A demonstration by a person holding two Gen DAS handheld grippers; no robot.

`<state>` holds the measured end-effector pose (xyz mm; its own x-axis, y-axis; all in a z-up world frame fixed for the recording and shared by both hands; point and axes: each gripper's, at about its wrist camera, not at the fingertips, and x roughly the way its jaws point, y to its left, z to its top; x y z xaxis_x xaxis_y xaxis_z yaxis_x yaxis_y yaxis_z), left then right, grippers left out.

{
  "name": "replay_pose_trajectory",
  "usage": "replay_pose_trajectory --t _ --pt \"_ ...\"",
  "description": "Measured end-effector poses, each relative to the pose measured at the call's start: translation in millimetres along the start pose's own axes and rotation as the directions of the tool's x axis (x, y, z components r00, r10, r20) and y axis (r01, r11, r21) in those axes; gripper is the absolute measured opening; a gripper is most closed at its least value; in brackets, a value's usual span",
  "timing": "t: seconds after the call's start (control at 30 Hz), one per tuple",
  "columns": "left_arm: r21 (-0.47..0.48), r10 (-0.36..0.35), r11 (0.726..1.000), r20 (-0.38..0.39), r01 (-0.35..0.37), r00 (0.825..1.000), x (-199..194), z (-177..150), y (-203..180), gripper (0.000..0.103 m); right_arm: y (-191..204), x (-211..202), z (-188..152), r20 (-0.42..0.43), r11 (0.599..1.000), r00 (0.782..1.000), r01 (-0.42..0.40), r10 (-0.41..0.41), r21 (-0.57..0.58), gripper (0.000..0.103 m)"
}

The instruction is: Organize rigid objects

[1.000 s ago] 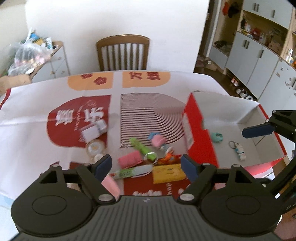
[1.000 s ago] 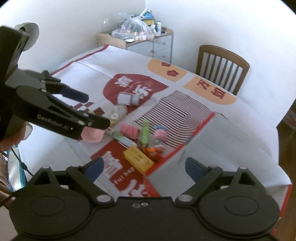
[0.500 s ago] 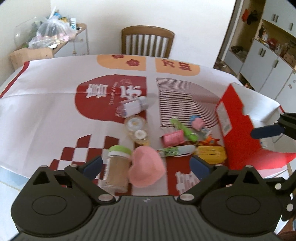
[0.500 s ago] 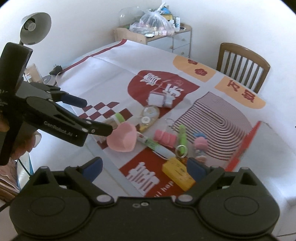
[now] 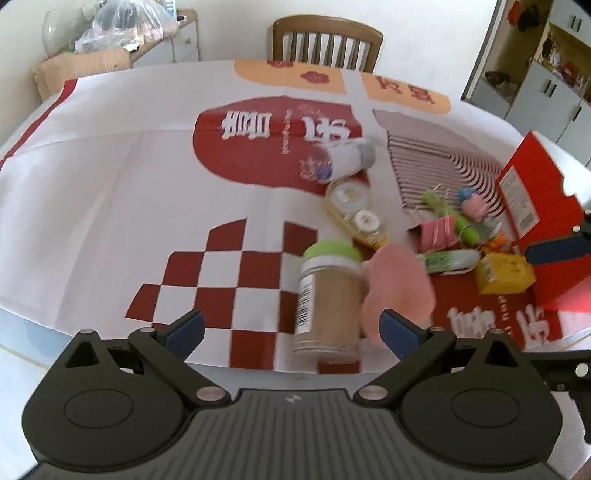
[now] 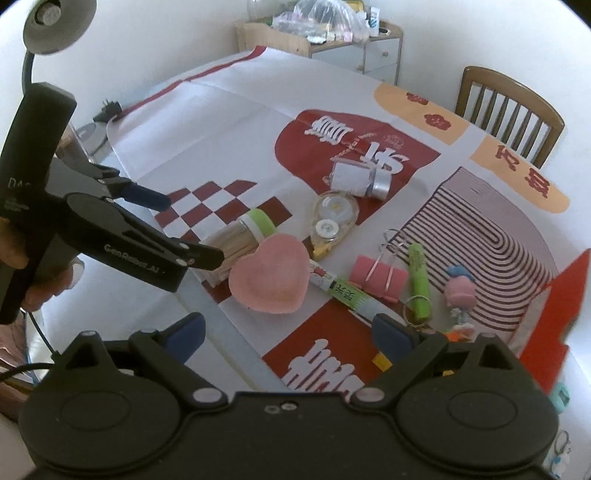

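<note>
A green-capped jar of toothpicks (image 5: 328, 295) (image 6: 243, 236) lies on the tablecloth beside a pink heart-shaped box (image 5: 397, 291) (image 6: 271, 275). My left gripper (image 5: 291, 328) (image 6: 192, 225) is open and empty, close in front of the jar and heart. My right gripper (image 6: 288, 328) is open and empty above the near table edge. Further along lie a tape dispenser (image 6: 330, 218), a white roll (image 6: 354, 179), a pink binder clip (image 6: 378, 275), a green marker (image 6: 419, 280), a pen (image 6: 341, 288), a pink doll charm (image 6: 460, 291) and a yellow box (image 5: 504, 275).
A red open cardboard box (image 5: 543, 218) stands at the table's right side. A wooden chair (image 5: 327, 40) is at the far edge. A desk lamp (image 6: 51, 22) stands left of the table. A cluttered cabinet (image 6: 325, 33) stands behind.
The left gripper has swung left and down from the red box toward the jar and pink heart, which now sit close between its fingers. The right gripper view has shifted closer over the pile.
</note>
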<state>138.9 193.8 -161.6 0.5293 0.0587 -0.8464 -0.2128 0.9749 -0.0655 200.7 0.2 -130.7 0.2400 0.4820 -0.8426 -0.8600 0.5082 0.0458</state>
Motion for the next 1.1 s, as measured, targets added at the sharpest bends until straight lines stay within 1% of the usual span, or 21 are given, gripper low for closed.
replay_pose_trajectory --t 0.1,0.2,0.27,0.4,0.47,0.63,0.73,0.8,0.87,0.9,1.0,1.1 --pt "0.04 0.009 0.999 -0.009 -0.008 1.0 6 -4 4 0.101 6 13 2 -0.017 1.0 1.0 0.008 -0.009 -0.024 0.095" --pt "0.071 -0.024 0.997 -0.003 0.024 1.0 9 -6 5 0.101 14 25 5 -0.031 0.998 0.999 0.018 -0.019 -0.054 0.095" --pt "0.098 -0.034 0.995 -0.001 0.034 0.999 13 -6 2 0.101 19 34 6 -0.041 0.997 0.999 0.024 -0.027 -0.079 0.094" --pt "0.149 -0.03 0.988 0.001 0.029 1.0 22 -4 -5 0.101 27 51 8 -0.06 0.992 0.997 0.041 -0.048 -0.116 0.089" --pt "0.155 -0.029 0.987 0.006 0.028 1.0 26 -4 -6 0.101 31 58 8 -0.067 0.988 0.995 0.059 -0.069 -0.143 0.086" --pt "0.146 -0.054 0.988 0.022 0.05 0.998 31 -2 -5 0.101 36 72 10 -0.067 0.98 0.994 0.072 -0.086 -0.187 0.079" --pt "0.147 -0.056 0.988 0.034 0.05 0.998 33 -1 -4 0.1 40 78 13 -0.064 0.973 0.994 0.078 -0.094 -0.218 0.077" --pt "0.142 -0.064 0.988 0.04 0.058 0.997 34 0 -3 0.098 42 82 14 -0.061 0.968 0.993 0.088 -0.105 -0.236 0.075" --pt "0.132 -0.081 0.988 0.037 0.075 0.996 36 1 -1 0.089 43 85 15 -0.06 0.966 0.992 0.096 -0.113 -0.241 0.071" --pt "0.129 -0.085 0.988 0.038 0.079 0.996 36 1 0 0.088 42 86 16 -0.062 0.966 0.991 0.096 -0.114 -0.238 0.068" --pt "0.133 -0.096 0.987 0.047 0.089 0.994 35 0 0 0.081 40 89 17 -0.064 0.968 0.992 0.092 -0.109 -0.232 0.067" --pt "0.142 -0.111 0.985 0.053 0.103 0.992 33 0 -1 0.072 41 89 18 -0.059 0.967 0.992 0.095 -0.112 -0.235 0.067"
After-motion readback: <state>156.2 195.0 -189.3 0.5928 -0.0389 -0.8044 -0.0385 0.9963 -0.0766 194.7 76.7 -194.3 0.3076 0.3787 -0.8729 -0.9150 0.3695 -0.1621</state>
